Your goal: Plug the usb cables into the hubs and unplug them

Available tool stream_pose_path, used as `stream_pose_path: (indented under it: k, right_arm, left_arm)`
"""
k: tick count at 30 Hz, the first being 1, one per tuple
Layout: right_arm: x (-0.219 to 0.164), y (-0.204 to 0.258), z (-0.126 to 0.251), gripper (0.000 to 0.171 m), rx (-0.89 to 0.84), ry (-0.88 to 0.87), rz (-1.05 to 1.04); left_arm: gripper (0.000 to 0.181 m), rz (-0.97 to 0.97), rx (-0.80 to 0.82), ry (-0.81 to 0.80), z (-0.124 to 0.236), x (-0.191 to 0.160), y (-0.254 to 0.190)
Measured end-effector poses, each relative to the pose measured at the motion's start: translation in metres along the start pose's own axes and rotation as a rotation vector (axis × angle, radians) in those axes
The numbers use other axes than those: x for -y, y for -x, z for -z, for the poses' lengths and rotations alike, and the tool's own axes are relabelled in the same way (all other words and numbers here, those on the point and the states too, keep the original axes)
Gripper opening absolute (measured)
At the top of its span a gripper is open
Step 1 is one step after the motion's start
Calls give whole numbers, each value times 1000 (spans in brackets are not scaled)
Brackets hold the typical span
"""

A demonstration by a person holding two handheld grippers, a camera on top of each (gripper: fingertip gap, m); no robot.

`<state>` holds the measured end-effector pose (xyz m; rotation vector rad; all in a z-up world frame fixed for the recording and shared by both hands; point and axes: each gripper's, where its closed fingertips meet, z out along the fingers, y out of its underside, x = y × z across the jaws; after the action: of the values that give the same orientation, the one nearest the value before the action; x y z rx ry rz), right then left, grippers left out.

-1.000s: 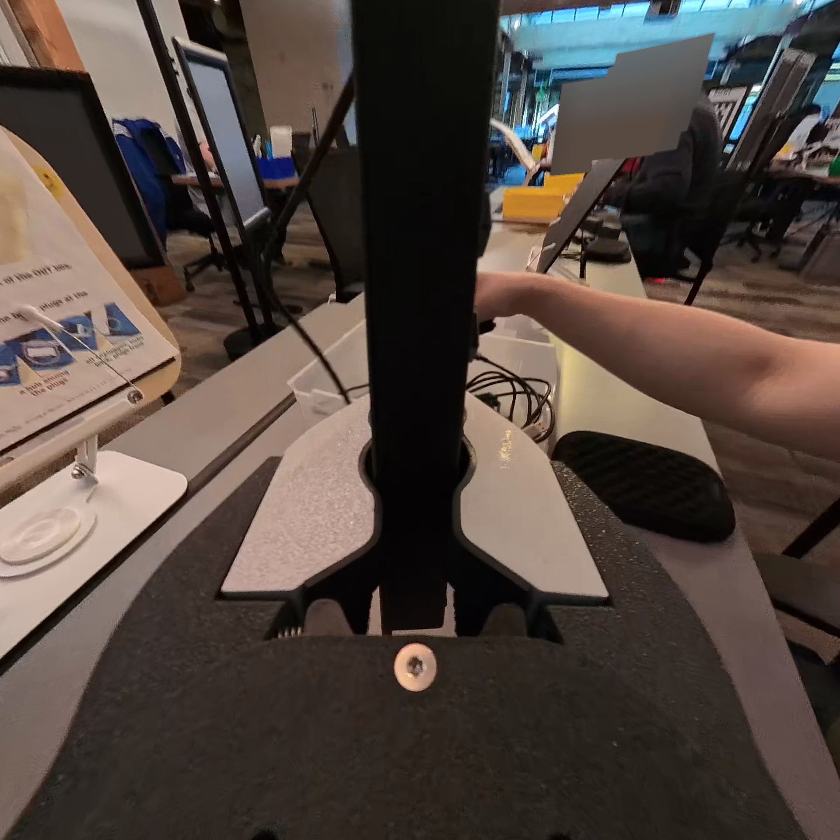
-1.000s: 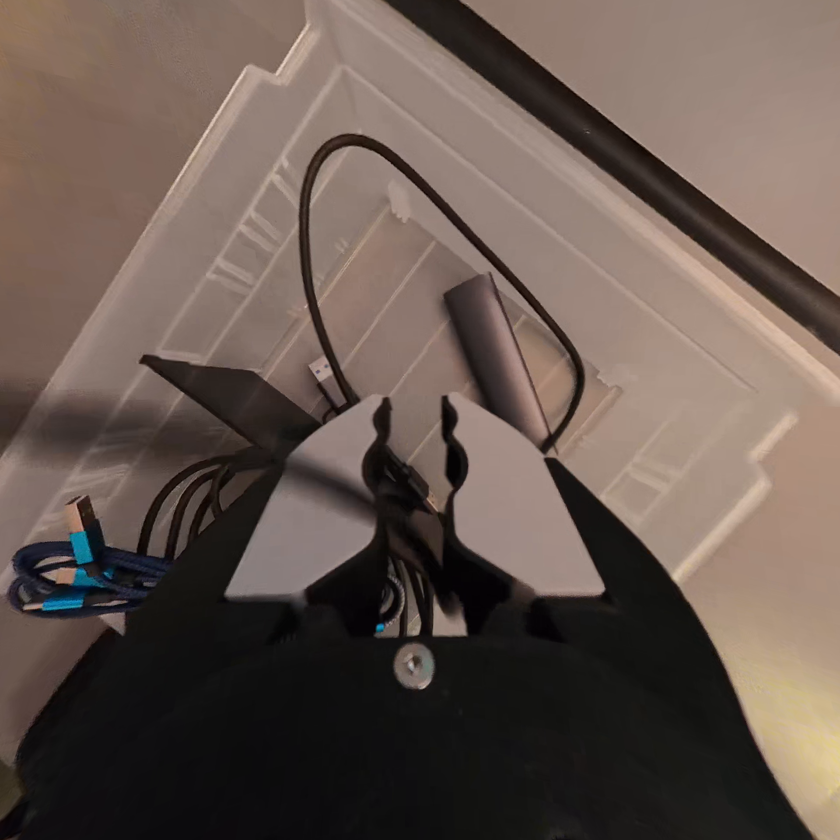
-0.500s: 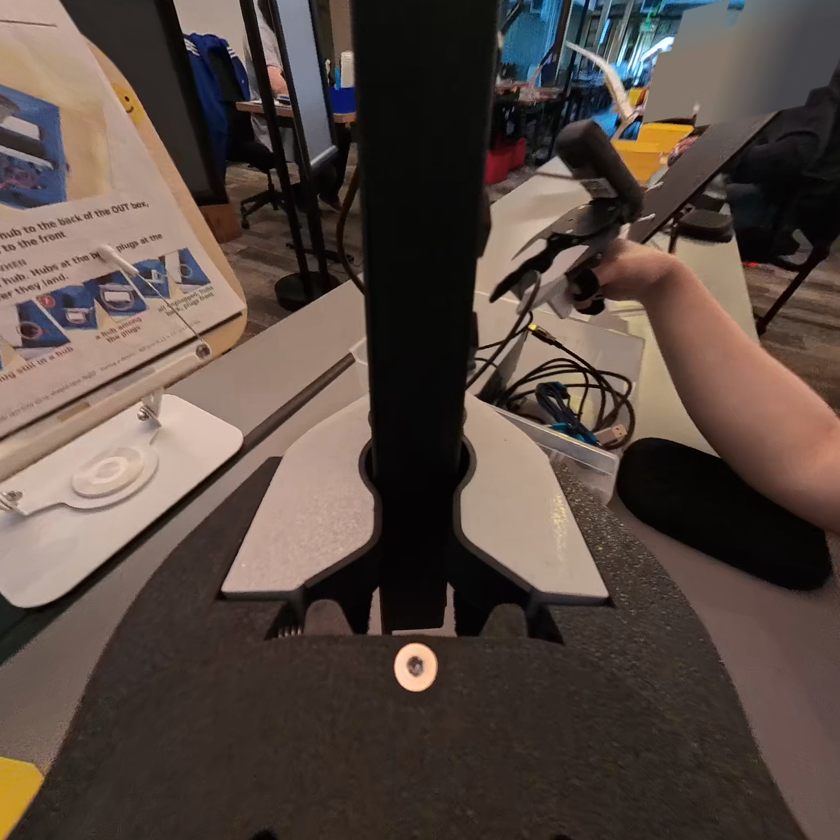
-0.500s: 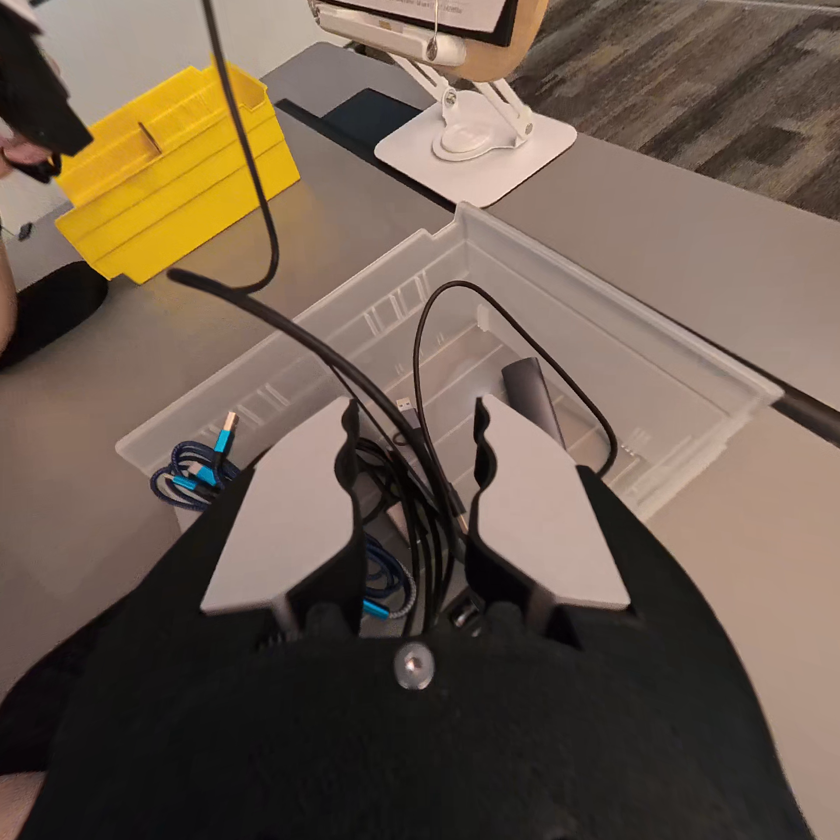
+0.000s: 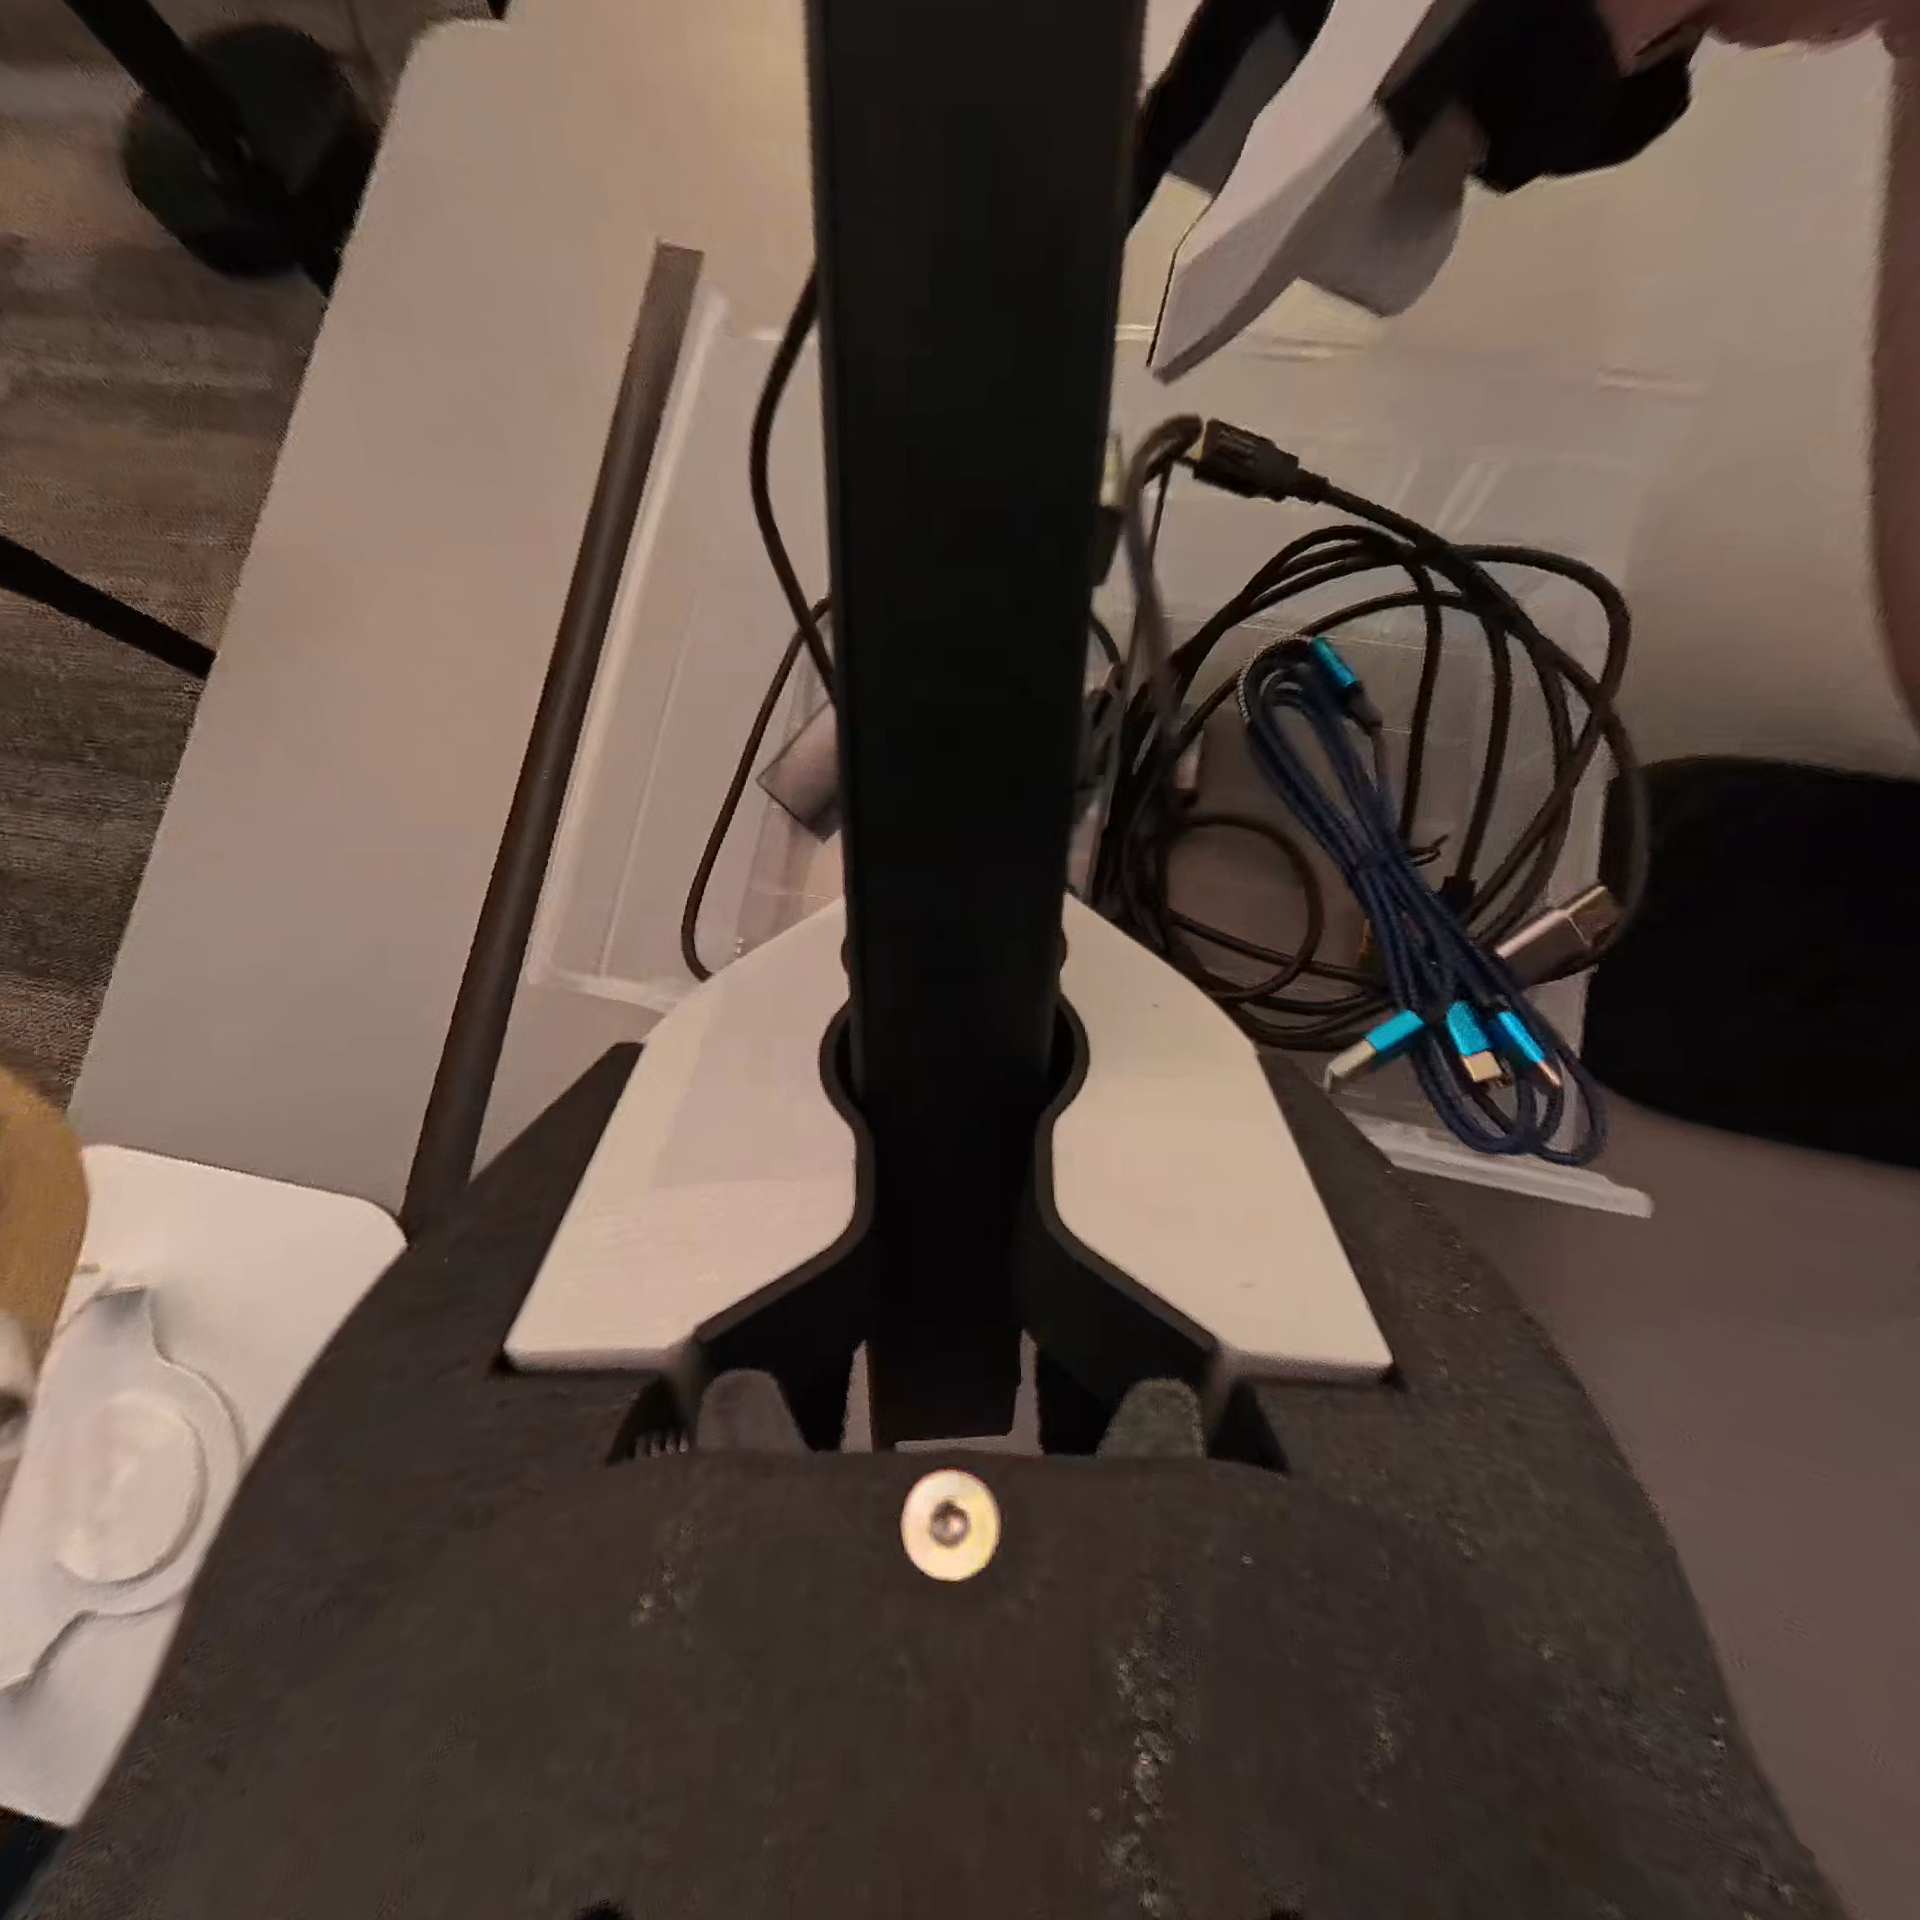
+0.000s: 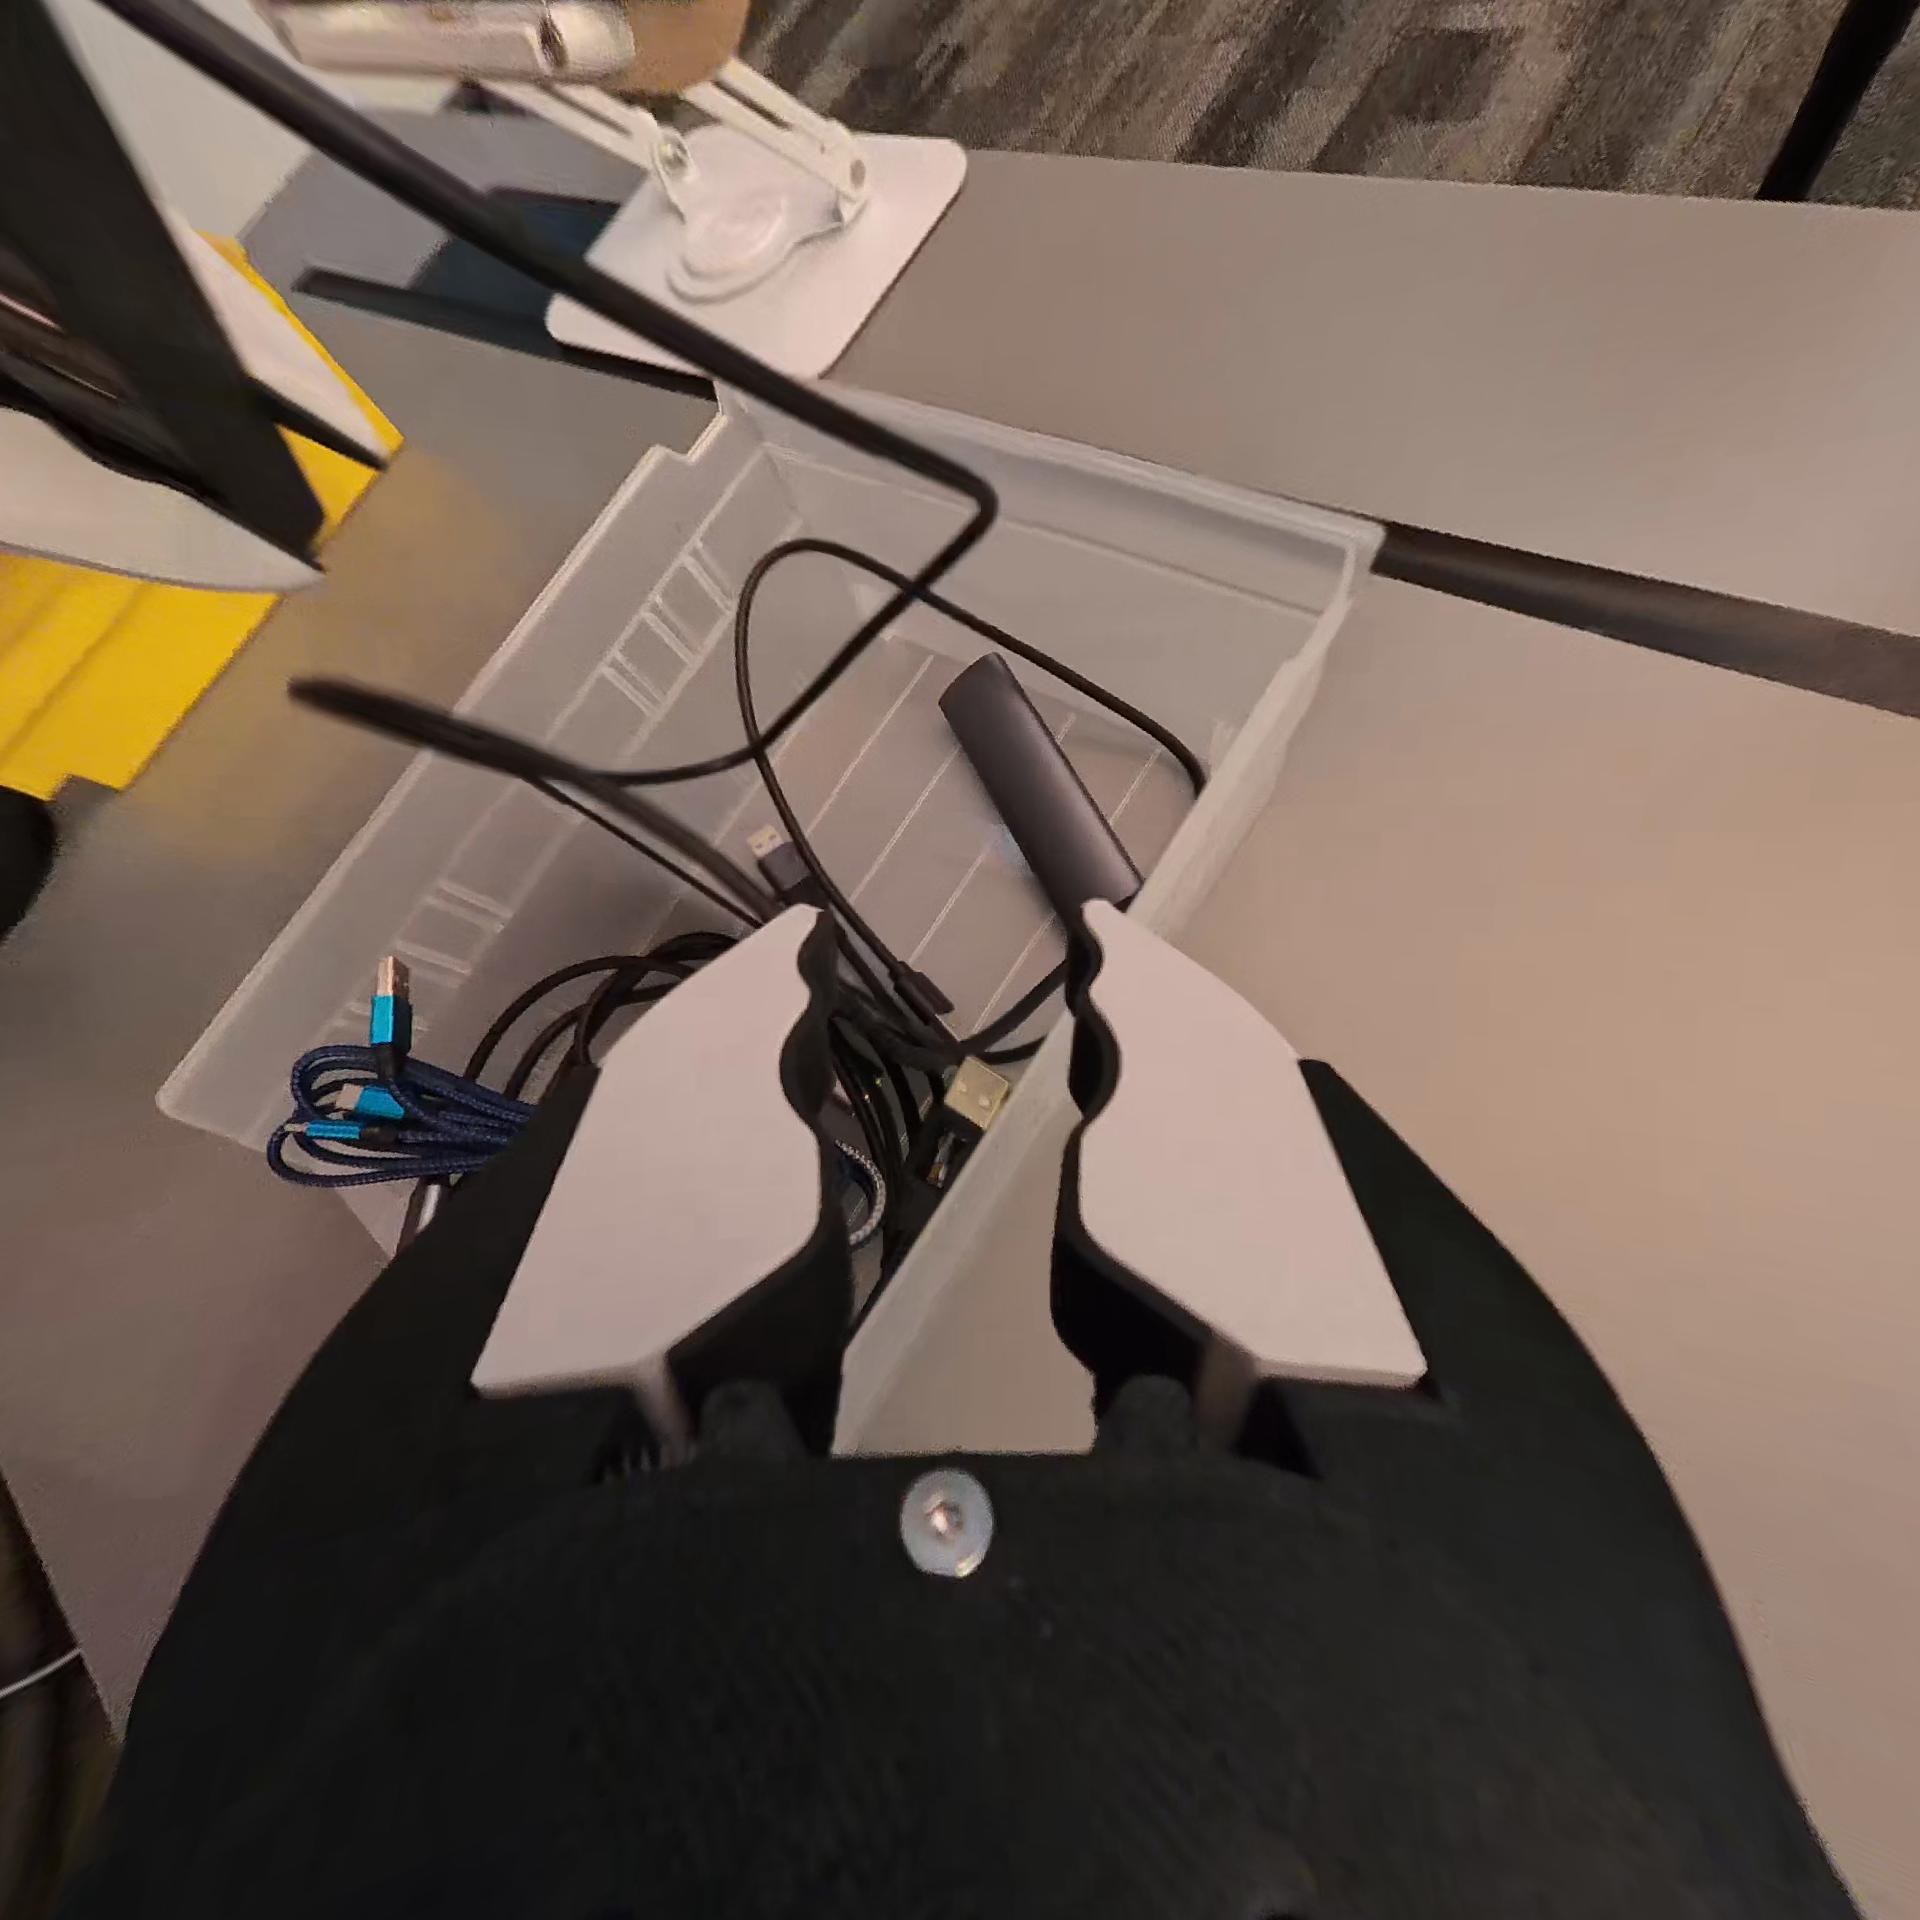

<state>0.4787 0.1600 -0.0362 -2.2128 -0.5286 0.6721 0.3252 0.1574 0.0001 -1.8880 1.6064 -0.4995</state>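
Note:
My left gripper (image 5: 956, 935) is shut on a long black hub (image 5: 961, 520) that sticks out forward over a clear bin (image 5: 1507, 1184). The bin holds a coil of black cables (image 5: 1507, 582), a bundle of blue braided cables (image 5: 1382, 862) and a grey hub (image 6: 1039, 779). My right gripper (image 6: 951, 914) is open and empty, just above the cables at the bin's near end (image 6: 1039, 457), with a gold USB plug (image 6: 977, 1096) between its jaws. The left gripper (image 6: 156, 520) with the black hub (image 6: 135, 260) shows at the upper left, and its cable (image 6: 623, 301) hangs into the bin.
A yellow bin (image 6: 125, 665) stands left of the clear bin. A white stand base (image 6: 769, 239) sits behind it and also shows in the left wrist view (image 5: 156, 1403). A black pad (image 5: 1766, 956) lies to the right. A dark groove (image 5: 561, 665) runs along the table. Some 15 cm of space lies between my two pairs of fingers.
My right gripper rose out of the bin and opened wide, letting go of the cable it pinched. My left gripper tilted down over the bin, still holding the black hub.

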Motion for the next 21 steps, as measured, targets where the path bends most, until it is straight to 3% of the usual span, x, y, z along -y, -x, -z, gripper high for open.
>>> stream_pose_path:
  k: [4, 8, 13, 15, 17, 20, 21]
  right_arm:
    - [15, 14, 23, 44, 99, -152, 67]
    - [51, 59, 52, 43, 196, -408, 305]
    - [85, 112, 67, 45, 29, -560, 694]
    - [91, 132, 64, 56, -60, -614, 846]
    - [89, 143, 50, 55, -54, -606, 922]
    - [82, 135, 24, 54, 28, -521, 839]
    - [75, 136, 18, 42, 66, -488, 843]
  left_arm:
    - [26, 7, -25, -18, -16, 10, -3]
    - [26, -41, -15, 3, -18, 7, -4]
    - [27, -123, 0, 119, -11, -7, -6]
    - [26, -159, -3, 153, -9, -9, -8]
    - [27, -209, 0, 183, -7, -10, -11]
    - [26, -340, 17, 229, -4, -13, -14]
    - [26, -375, 17, 243, -4, -14, -16]
